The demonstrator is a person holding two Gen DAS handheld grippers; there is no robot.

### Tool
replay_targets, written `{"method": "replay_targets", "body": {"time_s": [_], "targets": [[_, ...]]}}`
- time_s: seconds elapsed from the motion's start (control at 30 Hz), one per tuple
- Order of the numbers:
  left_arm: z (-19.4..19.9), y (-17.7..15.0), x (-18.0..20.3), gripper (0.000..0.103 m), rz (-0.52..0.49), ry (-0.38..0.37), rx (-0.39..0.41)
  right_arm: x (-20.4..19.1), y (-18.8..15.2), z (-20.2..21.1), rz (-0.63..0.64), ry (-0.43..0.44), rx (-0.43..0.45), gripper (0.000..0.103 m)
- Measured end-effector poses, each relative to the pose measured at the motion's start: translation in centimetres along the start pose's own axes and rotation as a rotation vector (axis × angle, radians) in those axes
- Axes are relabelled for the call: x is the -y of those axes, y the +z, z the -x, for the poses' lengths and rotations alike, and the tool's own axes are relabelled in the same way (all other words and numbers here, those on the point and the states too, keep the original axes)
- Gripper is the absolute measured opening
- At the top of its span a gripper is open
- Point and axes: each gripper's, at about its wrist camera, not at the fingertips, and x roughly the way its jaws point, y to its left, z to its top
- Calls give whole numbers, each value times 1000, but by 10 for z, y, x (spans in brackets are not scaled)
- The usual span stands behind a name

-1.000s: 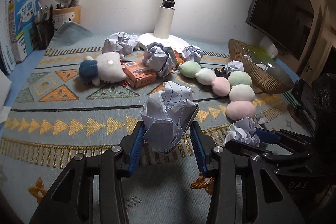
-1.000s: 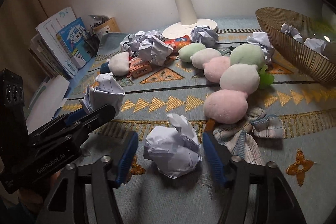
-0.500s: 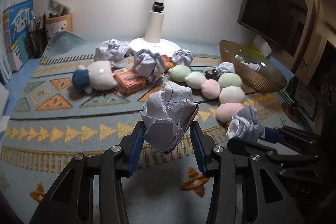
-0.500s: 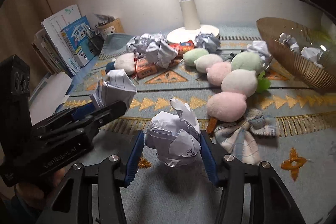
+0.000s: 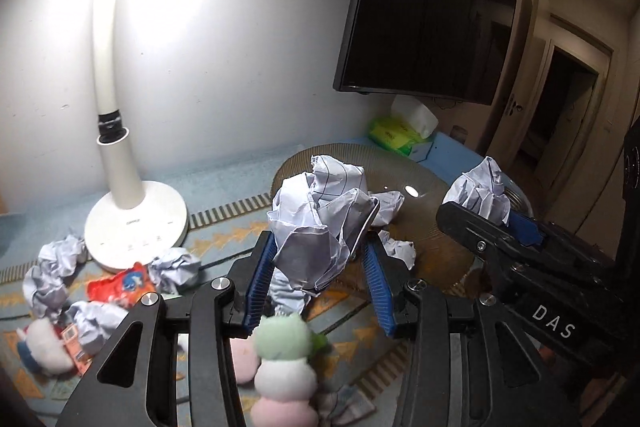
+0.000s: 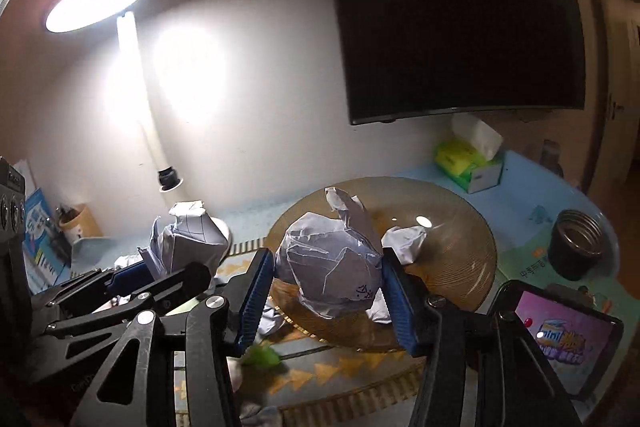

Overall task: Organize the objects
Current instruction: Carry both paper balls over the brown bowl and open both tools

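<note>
Paper balls fill both my grippers: left gripper (image 5: 320,279) clamps one (image 5: 320,231), right gripper (image 6: 328,291) another (image 6: 332,267), wicker bowl (image 6: 460,267) at twelve o'clock.

1. "DAS" is printed in pale capitals on the black body of the right hand-held gripper (image 5: 520,227), as seen from the left wrist view.
2. "mini" can be read on the lit screen of the phone (image 6: 560,339), to the right of the woven bowl (image 6: 460,267).
3. Handwritten marks are seen on the crumpled paper ball (image 6: 332,263), but cannot be read.
4. Small lettering on the lamp base (image 5: 136,223) is too small to be read.
</note>
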Motion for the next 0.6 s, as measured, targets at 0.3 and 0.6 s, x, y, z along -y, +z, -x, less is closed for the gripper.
{"method": "replay_targets", "body": {"time_s": [0.3, 0.6], "targets": [[-33, 1, -8, 70, 32, 34, -53, 39, 3, -42, -84, -55, -67, 66], [62, -31, -36, 72, 87, 118, 51, -17, -15, -2, 13, 101, -64, 67]]}}
